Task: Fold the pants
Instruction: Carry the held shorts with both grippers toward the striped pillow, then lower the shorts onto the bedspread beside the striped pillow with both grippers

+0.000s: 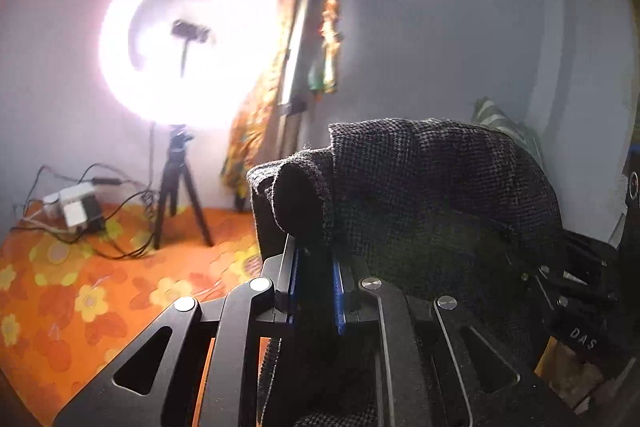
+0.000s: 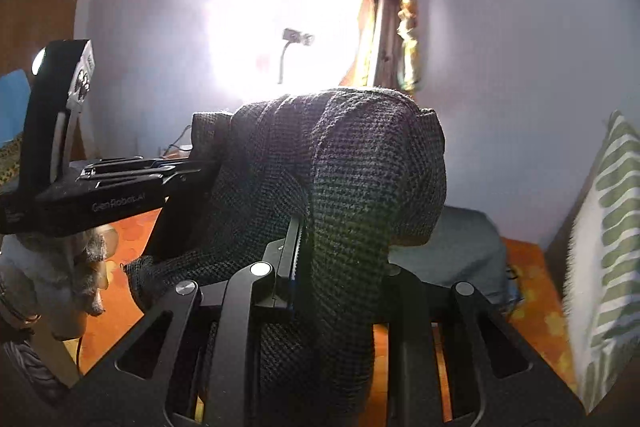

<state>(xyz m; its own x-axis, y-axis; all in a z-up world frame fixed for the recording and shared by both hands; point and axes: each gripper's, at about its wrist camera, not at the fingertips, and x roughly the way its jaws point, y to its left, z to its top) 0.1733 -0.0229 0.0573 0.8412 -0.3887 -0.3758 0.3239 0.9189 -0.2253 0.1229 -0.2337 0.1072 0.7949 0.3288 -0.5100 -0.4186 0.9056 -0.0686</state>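
The pants [image 1: 432, 195] are dark grey checked fabric, lifted off the bed. My left gripper [image 1: 314, 255] is shut on a bunched edge of the pants, which drape over and hide its fingertips. In the right wrist view the pants [image 2: 352, 171] hang in a thick fold over my right gripper [image 2: 308, 239], which is shut on them. My left gripper [image 2: 176, 171] shows there at the left, pinching the same cloth close beside the right one. My right gripper shows at the right edge of the left wrist view [image 1: 576, 279].
An orange flowered bedsheet [image 1: 80, 287] lies below. A bright ring light on a black tripod [image 1: 180, 187] stands at the wall, with a power strip and cables [image 1: 76, 207] beside it. A striped green pillow [image 2: 608, 239] and a folded grey garment [image 2: 460, 247] lie at the right.
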